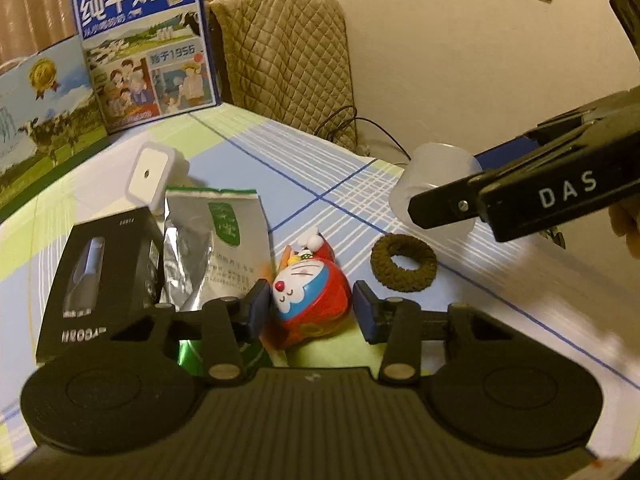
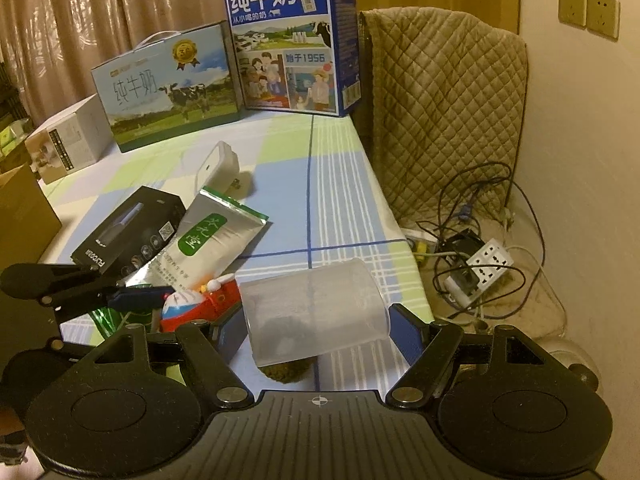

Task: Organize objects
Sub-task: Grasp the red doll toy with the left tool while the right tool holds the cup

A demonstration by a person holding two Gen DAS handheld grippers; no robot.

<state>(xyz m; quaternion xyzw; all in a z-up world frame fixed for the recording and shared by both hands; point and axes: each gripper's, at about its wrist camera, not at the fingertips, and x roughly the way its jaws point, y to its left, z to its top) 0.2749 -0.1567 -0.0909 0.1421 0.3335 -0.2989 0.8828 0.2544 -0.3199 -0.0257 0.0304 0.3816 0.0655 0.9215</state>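
A round-bellied Doraemon toy (image 1: 310,300) lies on the checked surface (image 1: 256,168) between the left gripper (image 1: 310,306) jaws, not yet clamped (hard, light, slippery plastic; grip its widest middle). Right gripper (image 2: 316,330) holds a frosted plastic cup (image 2: 312,312).

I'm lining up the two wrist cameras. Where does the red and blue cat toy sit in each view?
Left wrist view: the cat toy lies low at centre, between the left hand-held gripper pads.
Right wrist view: lower left, partly hidden beside the clear plastic cup.
Shared landmark: the silver pouch with the green label.
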